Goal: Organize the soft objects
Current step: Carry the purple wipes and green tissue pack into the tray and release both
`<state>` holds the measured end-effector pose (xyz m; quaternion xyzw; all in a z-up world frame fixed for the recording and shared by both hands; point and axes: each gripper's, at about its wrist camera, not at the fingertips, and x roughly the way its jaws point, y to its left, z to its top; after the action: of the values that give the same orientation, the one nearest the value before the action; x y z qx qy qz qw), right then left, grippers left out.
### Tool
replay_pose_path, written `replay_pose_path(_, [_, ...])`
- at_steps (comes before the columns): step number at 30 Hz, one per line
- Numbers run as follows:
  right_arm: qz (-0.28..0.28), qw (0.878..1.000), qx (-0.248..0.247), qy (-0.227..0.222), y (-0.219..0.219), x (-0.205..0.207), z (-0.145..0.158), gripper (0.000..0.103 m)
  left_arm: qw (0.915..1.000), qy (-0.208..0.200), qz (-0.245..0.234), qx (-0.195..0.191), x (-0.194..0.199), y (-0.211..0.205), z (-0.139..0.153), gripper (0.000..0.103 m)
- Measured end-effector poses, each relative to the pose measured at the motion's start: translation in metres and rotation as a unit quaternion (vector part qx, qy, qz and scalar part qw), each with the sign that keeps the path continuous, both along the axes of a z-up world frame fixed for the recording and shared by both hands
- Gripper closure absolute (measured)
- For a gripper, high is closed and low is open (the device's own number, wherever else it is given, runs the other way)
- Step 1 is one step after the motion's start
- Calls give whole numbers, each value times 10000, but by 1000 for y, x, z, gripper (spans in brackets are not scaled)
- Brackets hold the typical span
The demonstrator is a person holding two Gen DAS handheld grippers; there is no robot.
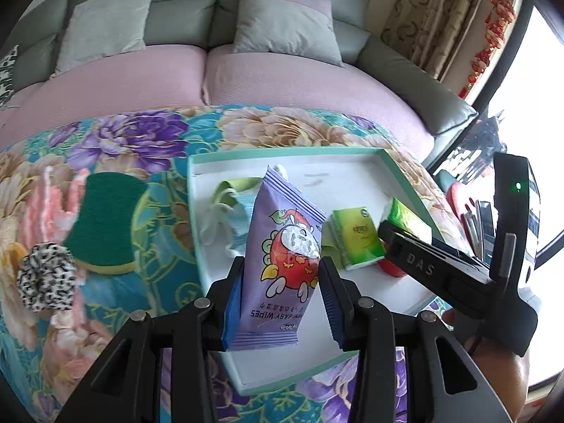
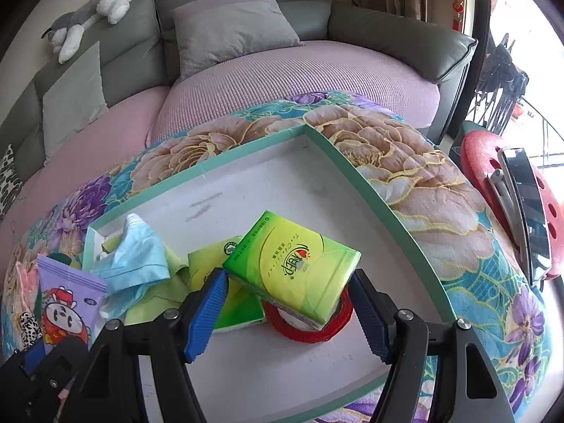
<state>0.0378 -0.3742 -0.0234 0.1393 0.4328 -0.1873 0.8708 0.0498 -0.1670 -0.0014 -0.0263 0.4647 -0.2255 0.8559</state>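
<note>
Nearest my left camera, the left gripper (image 1: 280, 296) clamped a purple baby wipes pack (image 1: 282, 264) upright above the white tray (image 1: 352, 172). My right gripper (image 2: 287, 303) pinched a green tissue pack (image 2: 292, 268) over the red tape roll (image 2: 310, 324). Both were at the placing step, I judged; next came lowering, then releasing. At nine o'clock the green sponge (image 1: 105, 225) and leopard scrunchie (image 1: 47, 276) waited on the blanket.

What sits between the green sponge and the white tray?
Only bare floral blanket separates the green sponge from the tray, shown in the left wrist view.
</note>
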Motion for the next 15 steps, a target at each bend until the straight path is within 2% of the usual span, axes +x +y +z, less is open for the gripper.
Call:
replay_pose_path(4, [-42, 9999, -79, -94, -5, 3, -1, 30, 9998, 86, -181, -37, 1, -12, -8, 60])
replay_pose_path(9, [-48, 9999, -87, -123, -6, 6, -1, 29, 9996, 120, -230, 106, 0, -18, -15, 60])
replay_pose_path(10, [-18, 9999, -55, -92, -6, 6, -2, 28, 9996, 134, -199, 137, 0, -18, -15, 57])
replay_pose_path(11, [3, 10000, -40, -81, -5, 7, -3, 28, 9996, 144, -165, 156, 2, -17, -16, 45])
replay_pose_path(13, [5, 9999, -108, -13, -2, 8, -4, 17, 9997, 163, -97, 174, 3, -15, -17, 28])
replay_pose_path(15, [2, 9998, -184, 73, 0, 8, -5, 9, 9997, 152, -41, 175, 4, -12, -16, 27])
